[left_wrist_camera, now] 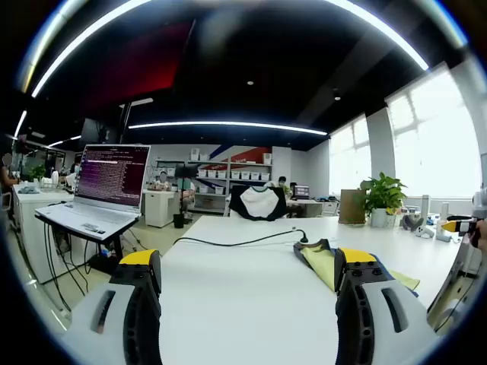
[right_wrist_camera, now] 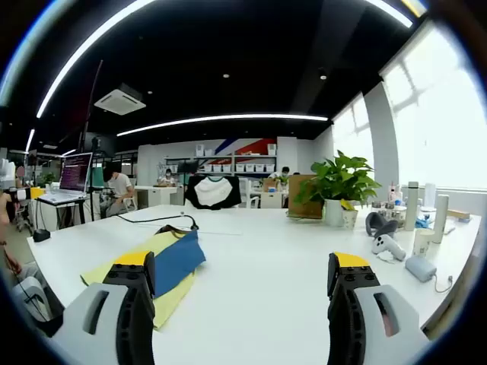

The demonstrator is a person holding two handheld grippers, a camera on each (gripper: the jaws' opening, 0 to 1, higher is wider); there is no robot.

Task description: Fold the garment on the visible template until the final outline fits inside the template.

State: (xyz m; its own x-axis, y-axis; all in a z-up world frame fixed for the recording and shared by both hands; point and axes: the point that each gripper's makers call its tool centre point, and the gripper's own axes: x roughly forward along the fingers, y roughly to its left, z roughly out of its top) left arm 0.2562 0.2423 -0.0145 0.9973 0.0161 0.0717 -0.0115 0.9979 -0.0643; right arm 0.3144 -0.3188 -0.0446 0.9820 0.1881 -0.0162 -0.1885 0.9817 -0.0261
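A folded blue garment lies on a yellow template sheet on the white table, left of centre in the right gripper view. My right gripper stands open above the table, its left jaw near the garment's edge, nothing held. In the left gripper view the yellow template sheet shows at right, with a dark strip of garment at its far edge, partly hidden behind my right jaw. My left gripper is open over bare table, empty.
A black cable runs across the table to the sheet. A laptop sits on a stand at left. A potted plant, a controller and small bottles stand at right. People sit at desks behind.
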